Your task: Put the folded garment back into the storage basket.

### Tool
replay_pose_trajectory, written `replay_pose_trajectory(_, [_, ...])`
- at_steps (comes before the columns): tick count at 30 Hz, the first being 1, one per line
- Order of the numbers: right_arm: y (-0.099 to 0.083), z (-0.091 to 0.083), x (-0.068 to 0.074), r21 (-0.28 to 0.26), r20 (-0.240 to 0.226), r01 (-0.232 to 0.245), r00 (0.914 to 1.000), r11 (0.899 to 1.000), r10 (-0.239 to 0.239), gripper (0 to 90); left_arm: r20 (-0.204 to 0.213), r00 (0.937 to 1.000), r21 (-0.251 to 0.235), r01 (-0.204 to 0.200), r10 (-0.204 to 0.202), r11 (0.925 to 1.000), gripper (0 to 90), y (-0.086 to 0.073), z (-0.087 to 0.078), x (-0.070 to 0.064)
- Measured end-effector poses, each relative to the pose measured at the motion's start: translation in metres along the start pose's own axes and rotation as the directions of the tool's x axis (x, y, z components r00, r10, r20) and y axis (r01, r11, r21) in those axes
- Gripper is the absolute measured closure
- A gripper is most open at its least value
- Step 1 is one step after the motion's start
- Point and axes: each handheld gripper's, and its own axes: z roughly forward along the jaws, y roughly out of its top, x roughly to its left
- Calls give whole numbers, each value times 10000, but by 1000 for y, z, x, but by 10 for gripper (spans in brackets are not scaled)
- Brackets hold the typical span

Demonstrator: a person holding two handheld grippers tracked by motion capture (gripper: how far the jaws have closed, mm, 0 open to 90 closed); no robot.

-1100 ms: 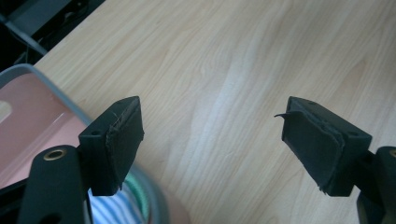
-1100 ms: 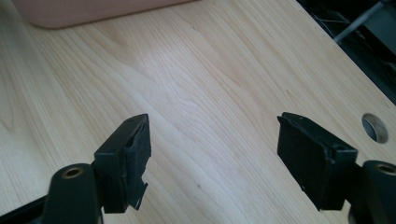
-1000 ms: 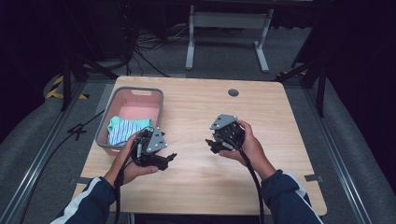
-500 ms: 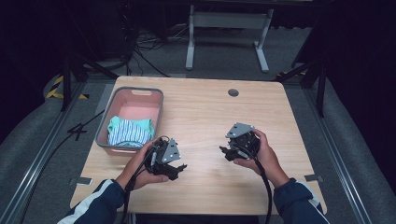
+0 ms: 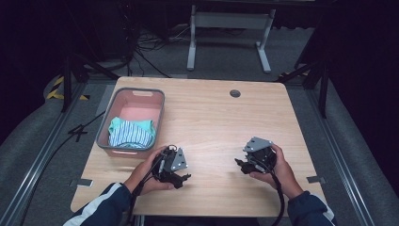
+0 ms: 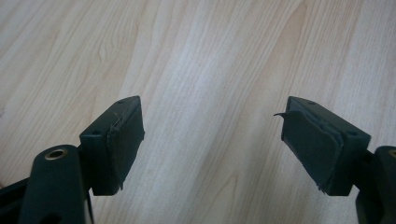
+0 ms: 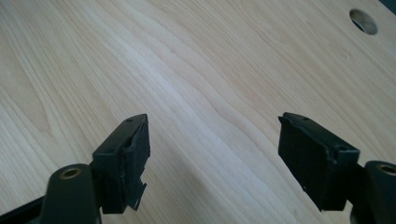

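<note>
Both hands have drawn the left tool [image 5: 181, 179] and right tool [image 5: 241, 165] back toward the near bench [image 5: 211, 117] edge.

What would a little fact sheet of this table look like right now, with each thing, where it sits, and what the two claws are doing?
surface: wooden table, round hole near its far edge
container: pink basket at the table's left side
contents: folded striped cloth, teal and white, in the basket's near end
left claw: open, nothing between its jaws, over bare wood by the basket's near corner
right claw: open, nothing between its jaws, over bare wood at the near right
hands: one person's hand around each claw, both near the table's front edge
</note>
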Motion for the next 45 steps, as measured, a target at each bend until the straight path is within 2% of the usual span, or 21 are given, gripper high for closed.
replay_pose_trajectory(2, [-3,0,-1,-22,8,-34,10000,10000,34,260,-62,10000,13,51,-51,10000,214,-1,1,-2])
replay_pose_trajectory(4, [-15,-1,-3,-53,34,-286,9996,9996,286,261,137,9999,61,49,-50,10000,213,-4,3,-3])
replay_pose_trajectory(6, [-27,-1,-4,-45,102,-417,9991,9991,417,261,149,9999,81,60,-61,9999,212,-8,5,-3])
replay_pose_trajectory(9, [-35,-2,-4,15,218,-480,9986,9988,480,258,393,9992,150,2,-7,9999,210,-11,8,-4])
replay_pose_trajectory(12, [-51,-4,-5,23,182,-750,9970,9972,749,262,642,9978,100,-159,152,9998,203,-14,12,-4])
replay_pose_trajectory(17, [-73,-8,-6,19,168,-1213,9925,9926,1213,253,994,9950,-78,39,-31,10000,193,-20,15,-6])
replay_pose_trajectory(18, [-81,-11,-7,-35,93,-1369,9905,9906,1370,252,1036,9946,-6,34,-34,10000,190,-21,16,-6])
replay_pose_trajectory(21, [-91,-15,-9,-228,-31,-1896,9819,9816,1896,248,1203,9917,-182,472,-447,9987,179,-25,18,-5])
replay_pose_trajectory(23, [-101,-18,-13,-421,-152,-2355,9719,9710,2350,248,1294,9898,-310,639,-594,9975,178,-28,18,-4])
replay_pose_trajectory(26, [-115,-21,-15,-843,-443,-3082,9512,9476,3055,221,1491,9840,-387,1040,-972,9938,168,-31,20,-3])
replay_pose_trajectory(27, [-118,-22,-16,-837,-417,-3215,9468,9432,3190,211,1467,9818,-366,1274,-1208,9912,162,-31,20,-4])
replay_pose_trajectory(28, [-119,-23,-17,-847,-289,-3292,9442,9404,3280,197,1420,9818,-366,1328,-1264,9905,154,-31,20,-4])
replay_pose_trajectory(29, [-120,-24,-17,-823,-200,-3300,9439,9404,3295,190,1466,9789,-359,1492,-1425,9882,152,-32,20,-4])
replay_pose_trajectory(30, [-121,-24,-18,-798,-224,-3384,9410,9376,3377,188,1525,9758,-464,1651,-1564,9852,152,-34,21,-4])
replay_pose_trajectory(31, [-122,-24,-19,-763,-261,-3461,9382,9351,3452,182,1668,9698,-598,1903,-1782,9799,149,-37,22,-3])
replay_pose_trajectory(32, [-122,-24,-19,-741,-309,-3568,9342,9312,3555,176,1742,9686,-870,1946,-1774,9770,137,-40,24,-3])
replay_pose_trajectory(45, [-121,-22,-21,-683,-325,-3611,9325,9300,3597,164,1701,9684,-873,1990,-1822,9761,124,-39,24,-4])
